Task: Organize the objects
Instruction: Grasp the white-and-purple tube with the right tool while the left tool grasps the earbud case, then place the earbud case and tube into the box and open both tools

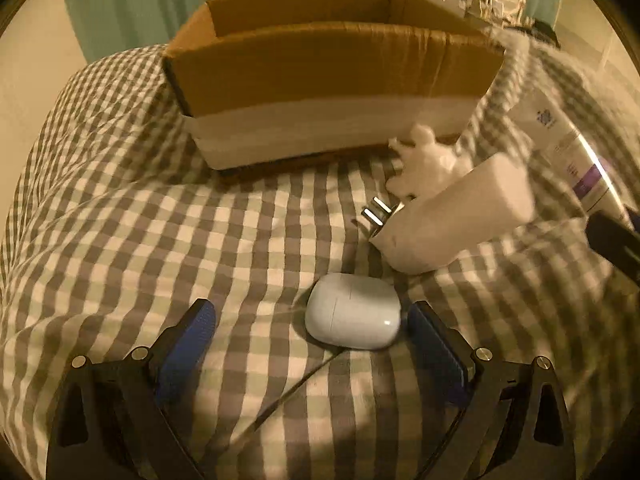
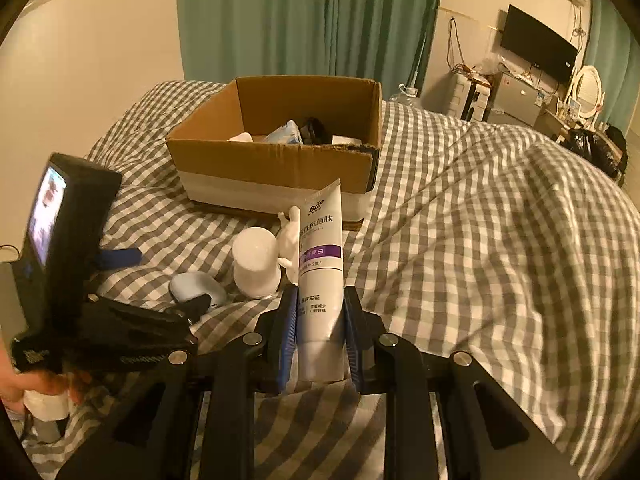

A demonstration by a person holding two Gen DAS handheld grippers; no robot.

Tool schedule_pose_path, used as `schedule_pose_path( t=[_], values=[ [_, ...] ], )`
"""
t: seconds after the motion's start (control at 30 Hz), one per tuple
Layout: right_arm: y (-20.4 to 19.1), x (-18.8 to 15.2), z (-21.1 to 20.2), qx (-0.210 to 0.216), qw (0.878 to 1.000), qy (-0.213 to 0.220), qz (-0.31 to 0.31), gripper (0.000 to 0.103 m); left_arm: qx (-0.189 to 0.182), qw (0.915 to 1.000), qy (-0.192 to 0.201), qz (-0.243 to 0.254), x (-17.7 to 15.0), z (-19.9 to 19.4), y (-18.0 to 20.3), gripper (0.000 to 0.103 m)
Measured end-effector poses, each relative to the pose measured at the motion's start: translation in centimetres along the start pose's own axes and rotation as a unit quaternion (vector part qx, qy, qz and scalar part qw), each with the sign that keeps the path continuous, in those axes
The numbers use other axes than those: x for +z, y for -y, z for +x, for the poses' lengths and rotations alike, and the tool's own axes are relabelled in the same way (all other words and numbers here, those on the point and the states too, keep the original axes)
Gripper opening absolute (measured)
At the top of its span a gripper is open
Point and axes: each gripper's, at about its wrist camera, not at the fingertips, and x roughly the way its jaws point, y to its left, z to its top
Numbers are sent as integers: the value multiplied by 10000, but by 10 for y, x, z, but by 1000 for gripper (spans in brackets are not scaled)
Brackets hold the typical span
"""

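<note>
A pale blue earbud case (image 1: 353, 311) lies on the checked bedspread (image 1: 160, 232), between the fingers of my open left gripper (image 1: 312, 320), nearer its right finger. In the right wrist view that left gripper (image 2: 188, 300) hovers over the same case (image 2: 196, 286). My right gripper (image 2: 320, 312) is shut on a white toothpaste tube (image 2: 322, 276) with a purple band, held upright above the bed; the tube (image 1: 560, 136) shows blurred at the right of the left wrist view. The open cardboard box (image 2: 276, 152) sits beyond, with several items inside.
A white plug adapter (image 1: 452, 216) with metal prongs and a small white figurine (image 1: 428, 160) lie between the case and the box (image 1: 332, 80). Green curtains (image 2: 308, 16) hang behind the bed. A hand (image 2: 24, 384) holds the left device. A television and dresser stand at the far right.
</note>
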Motion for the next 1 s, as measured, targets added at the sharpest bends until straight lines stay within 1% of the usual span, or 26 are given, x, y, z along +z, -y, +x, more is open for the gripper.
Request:
schedule_pose_path(
  t=[0.07, 0.13, 0.2, 0.23, 0.3, 0.37, 0.47, 0.57, 0.63, 0.73, 0.8, 1.0],
  values=[
    [1, -2, 7, 61, 9999, -99, 51, 21, 24, 10000, -16, 35, 1, 6, 2, 99],
    [3, -6, 15, 138, 9996, -190, 126, 21, 21, 10000, -15, 74, 1, 10, 4, 95],
    [5, -8, 19, 169, 9994, -228, 173, 21, -78, 9998, -36, 179, -1, 12, 8, 82],
    [5, -9, 20, 180, 9994, -245, 185, 21, -121, 9996, -50, 245, -2, 12, 11, 78],
    [4, -11, 21, 161, 9994, -248, 172, 21, -234, 9990, -73, 380, -5, 13, 16, 61],
    [0, -12, 21, 143, 9995, -261, 117, 21, -331, 9984, -82, 444, -7, 12, 20, 51],
    [-3, -14, 20, 85, 9996, -268, 82, 21, -294, 9984, -35, 490, -9, 9, 23, 51],
    [-4, -14, 19, -13, 9996, -257, 76, 21, -331, 9988, -9, 353, -9, 3, 19, 51],
    [-4, -16, 14, -81, 9997, -215, 94, 21, -255, 9993, 42, 259, -9, -3, 14, 51],
    [-3, -14, 6, -115, 9997, -146, 171, 21, -242, 9995, 130, 182, -9, -14, 11, 51],
    [0, -11, -2, -70, 9996, -82, 267, 21, -291, 9992, 233, 153, -8, -25, 10, 51],
    [2, 0, -37, -108, 9991, 190, 367, 21, -407, 9971, 634, 140, -4, -66, 4, 51]
  ],
)
